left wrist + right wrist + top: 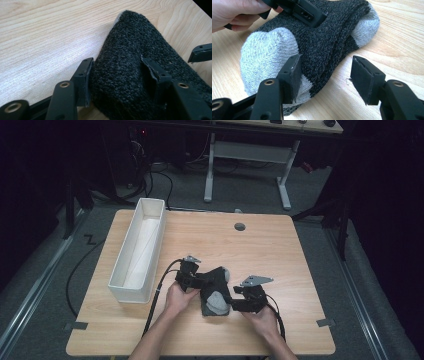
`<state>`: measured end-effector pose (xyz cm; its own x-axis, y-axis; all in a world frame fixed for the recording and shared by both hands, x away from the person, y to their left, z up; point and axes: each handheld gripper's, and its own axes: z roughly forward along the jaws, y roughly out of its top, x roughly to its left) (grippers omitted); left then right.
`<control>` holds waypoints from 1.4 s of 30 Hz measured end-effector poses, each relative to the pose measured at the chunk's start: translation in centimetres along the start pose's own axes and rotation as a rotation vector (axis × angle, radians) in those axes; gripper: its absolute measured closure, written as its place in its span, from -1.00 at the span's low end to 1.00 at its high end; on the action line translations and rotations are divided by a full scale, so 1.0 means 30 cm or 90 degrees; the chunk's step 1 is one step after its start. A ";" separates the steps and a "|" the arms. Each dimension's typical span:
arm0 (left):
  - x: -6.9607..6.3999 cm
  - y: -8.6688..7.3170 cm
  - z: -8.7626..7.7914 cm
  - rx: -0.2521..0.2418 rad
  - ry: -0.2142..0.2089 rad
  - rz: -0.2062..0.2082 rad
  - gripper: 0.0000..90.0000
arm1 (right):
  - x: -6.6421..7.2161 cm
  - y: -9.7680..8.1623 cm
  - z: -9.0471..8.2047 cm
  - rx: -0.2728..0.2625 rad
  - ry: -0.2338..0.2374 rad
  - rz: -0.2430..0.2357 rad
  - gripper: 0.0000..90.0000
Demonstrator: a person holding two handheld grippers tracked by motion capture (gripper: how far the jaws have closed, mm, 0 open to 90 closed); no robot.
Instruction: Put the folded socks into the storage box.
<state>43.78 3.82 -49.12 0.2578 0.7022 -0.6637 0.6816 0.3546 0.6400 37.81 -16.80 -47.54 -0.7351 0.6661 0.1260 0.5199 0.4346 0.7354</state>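
Observation:
A folded dark grey knitted sock (216, 296) with light grey toe and heel lies on the wooden table (260, 250), near the front middle. My left gripper (204, 281) comes in from the left and is shut on the sock's dark upper part (125, 45), with both pads (86, 75) pressed into the knit. My right gripper (234, 301) is at the sock's right side and stands open. In the right gripper view (324, 67) its left pad (293, 75) touches the light grey heel (267, 50), and its right pad is over bare wood. The left gripper (304, 11) holds the sock's top there.
A long white bin (140, 250) stands along the table's left side, just left of my left hand. A round cable hole (240, 226) is at the back middle. Beyond the table stand a desk's white legs (284, 185) and floor cables.

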 end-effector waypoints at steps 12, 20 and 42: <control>-0.018 0.006 -0.020 -0.004 -0.009 0.007 0.27 | 0.007 -0.007 -0.007 -0.015 -0.008 -0.002 -0.07; -0.058 0.020 -0.060 -0.023 -0.021 0.022 0.34 | 0.010 -0.014 -0.015 -0.025 -0.003 -0.004 -0.07; -0.183 0.069 -0.194 -0.144 -0.057 0.114 0.43 | -0.032 -0.082 -0.085 -0.100 -0.086 0.008 -0.08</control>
<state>39.79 4.31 -41.88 0.4263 0.7121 -0.5578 0.4529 0.3658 0.8131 36.13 -20.04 -47.78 -0.6582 0.7509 0.0533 0.4464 0.3323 0.8308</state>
